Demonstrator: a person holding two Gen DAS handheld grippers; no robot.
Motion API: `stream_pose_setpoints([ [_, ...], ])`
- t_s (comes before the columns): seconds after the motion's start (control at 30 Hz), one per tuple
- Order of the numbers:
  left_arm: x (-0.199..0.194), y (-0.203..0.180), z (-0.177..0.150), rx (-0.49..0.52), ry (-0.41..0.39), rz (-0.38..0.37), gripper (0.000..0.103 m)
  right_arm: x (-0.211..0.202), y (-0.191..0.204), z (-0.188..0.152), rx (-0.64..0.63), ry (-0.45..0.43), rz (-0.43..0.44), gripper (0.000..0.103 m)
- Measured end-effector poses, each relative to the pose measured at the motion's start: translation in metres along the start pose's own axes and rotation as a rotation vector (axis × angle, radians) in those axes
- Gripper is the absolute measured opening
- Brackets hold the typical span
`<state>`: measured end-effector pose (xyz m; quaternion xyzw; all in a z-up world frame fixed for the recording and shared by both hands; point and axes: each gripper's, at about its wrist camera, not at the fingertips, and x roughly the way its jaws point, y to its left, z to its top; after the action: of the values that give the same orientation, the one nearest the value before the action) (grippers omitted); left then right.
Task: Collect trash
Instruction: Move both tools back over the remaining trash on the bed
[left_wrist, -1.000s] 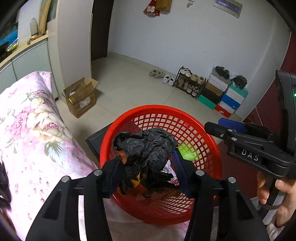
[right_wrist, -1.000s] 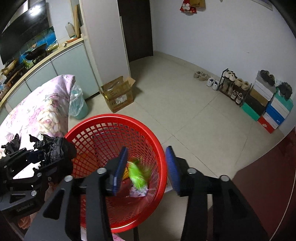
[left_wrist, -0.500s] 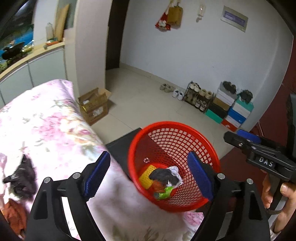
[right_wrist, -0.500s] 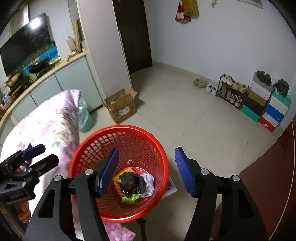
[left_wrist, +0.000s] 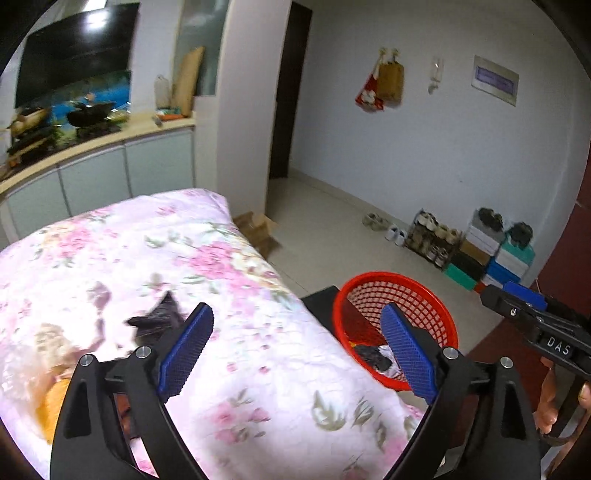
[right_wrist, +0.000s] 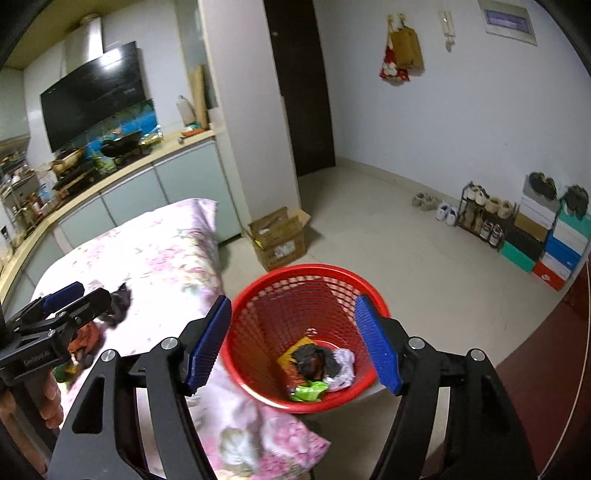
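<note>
Left gripper (left_wrist: 295, 347) held above the pink floral quilt (left_wrist: 236, 280), its 2 blue ribbed pads (left_wrist: 186, 349) spread wide with nothing between them, jaws just having opened further. Right gripper (right_wrist: 295, 343) likewise parted, empty, jaws just having opened further, framing the round red plastic mesh basket (right_wrist: 258, 295) from above without touching it. Basket seen standing just beside the quilt's edge, on a dark flat surface (left_wrist: 319, 299). Inside the basket, at the bottom: a crumpled black plastic bag (right_wrist: 314, 360), a yellow wrapper (right_wrist: 291, 354) under it, a white crumpled scrap (right_wrist: 345, 367) to its right and a bright green wrapper (right_wrist: 310, 391) in front. Still out on the quilt: another crumpled black plastic piece (left_wrist: 159, 321), partly behind the left pad, plus orange and brownish scraps (left_wrist: 51, 402) near the lower left, blurred. Brown cardboard box (right_wrist: 279, 238) open on the tiled floor beyond the basket, shoe rack and stacked shoeboxes (right_wrist: 546, 236) against the far wall. A hand (right_wrist: 48, 402) seen on the left gripper's handle
</note>
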<state>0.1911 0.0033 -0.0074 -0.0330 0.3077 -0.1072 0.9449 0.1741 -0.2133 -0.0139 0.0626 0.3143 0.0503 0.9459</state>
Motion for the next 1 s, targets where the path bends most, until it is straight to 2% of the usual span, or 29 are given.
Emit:
stream_pose_setpoints([
  [0.03,-0.008,0.003,0.0,-0.006,-0.014,0.01,0.089,-0.003,0.005,-0.001,-0.007,-0.008,0.004,0.074],
  [0.3,-0.052,0.022,-0.01,-0.038,-0.092,0.074,0.093,-0.02,0.037,-0.007,-0.057,-0.043,0.03,0.076],
  [0.4,-0.064,0.031,-0.013,-0.054,-0.106,0.092,0.093,-0.025,0.046,-0.01,-0.07,-0.057,0.034,0.081],
  [0.53,-0.077,0.045,-0.02,-0.081,-0.122,0.123,0.094,-0.029,0.056,-0.013,-0.077,-0.063,0.052,0.082],
  [0.8,-0.103,0.079,-0.033,-0.125,-0.146,0.221,0.095,-0.035,0.072,-0.017,-0.077,-0.076,0.096,0.087],
  [1.0,-0.128,0.122,-0.043,-0.197,-0.143,0.317,0.095,-0.036,0.082,-0.02,-0.098,-0.081,0.126,0.087],
])
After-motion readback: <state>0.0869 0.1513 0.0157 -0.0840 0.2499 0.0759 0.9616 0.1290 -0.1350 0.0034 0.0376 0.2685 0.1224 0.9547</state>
